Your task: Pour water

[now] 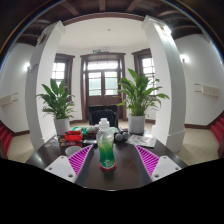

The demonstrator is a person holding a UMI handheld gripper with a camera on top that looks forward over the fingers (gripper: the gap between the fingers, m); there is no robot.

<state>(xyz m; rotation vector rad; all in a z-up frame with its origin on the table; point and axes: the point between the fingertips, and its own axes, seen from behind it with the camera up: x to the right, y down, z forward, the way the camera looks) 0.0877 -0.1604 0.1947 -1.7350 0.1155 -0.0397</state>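
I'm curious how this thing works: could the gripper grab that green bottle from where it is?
Probably yes: the green bottle stands upright between the open gripper's fingers, with nothing blocking either side.

Green bottle (106,148) stands btwn hand-held gripper (108,162) fingers w/ gaps, on dark table (120,175); potted plants beyond.

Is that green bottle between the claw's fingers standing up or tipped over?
Upright. The green bottle stands on the dark table, white cap on top, between the open claw fingers.
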